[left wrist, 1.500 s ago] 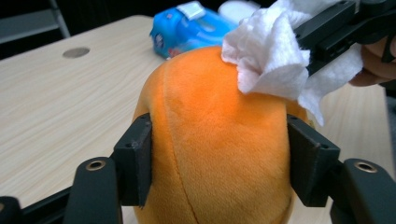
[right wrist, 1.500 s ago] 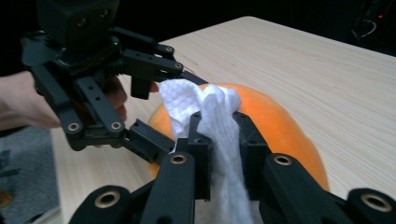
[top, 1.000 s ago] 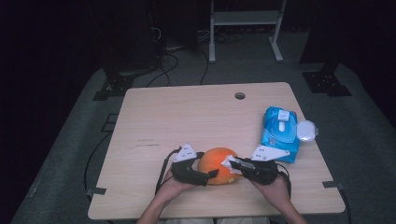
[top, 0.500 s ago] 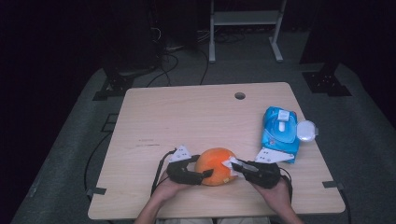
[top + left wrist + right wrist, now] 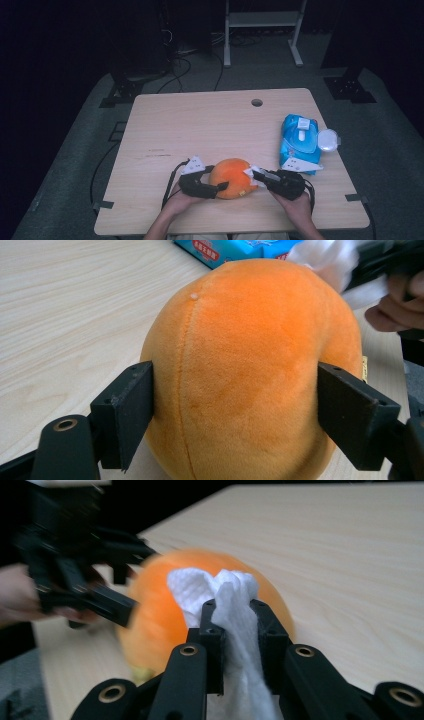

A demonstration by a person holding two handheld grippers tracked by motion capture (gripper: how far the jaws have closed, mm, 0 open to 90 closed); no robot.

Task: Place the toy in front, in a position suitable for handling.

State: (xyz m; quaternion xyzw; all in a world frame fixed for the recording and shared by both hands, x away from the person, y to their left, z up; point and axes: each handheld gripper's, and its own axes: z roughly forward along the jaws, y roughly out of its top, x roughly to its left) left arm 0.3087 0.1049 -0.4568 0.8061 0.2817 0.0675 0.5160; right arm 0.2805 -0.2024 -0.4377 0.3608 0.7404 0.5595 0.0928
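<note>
An orange plush ball [image 5: 231, 177] rests on the wooden table [image 5: 200, 120] near its front edge. My left gripper [image 5: 220, 187] reaches in from the left. In the left gripper view its black jaws sit against both sides of the plush [image 5: 250, 365], and they have just been opening a little with the plush still between them. My right gripper [image 5: 255, 175] comes in from the right, shut on a crumpled white wipe [image 5: 225, 590]. The wipe lies against the plush [image 5: 155, 620]. The left gripper [image 5: 100, 600] looks blurred beyond it.
A blue pack of wet wipes [image 5: 300, 142] lies at the right side of the table, its white lid [image 5: 328, 140] flipped open over the edge. A cable hole [image 5: 257, 102] sits near the far edge. Dark floor and stands surround the table.
The plush and both hands have slid a touch to the left. The holds look the same.
</note>
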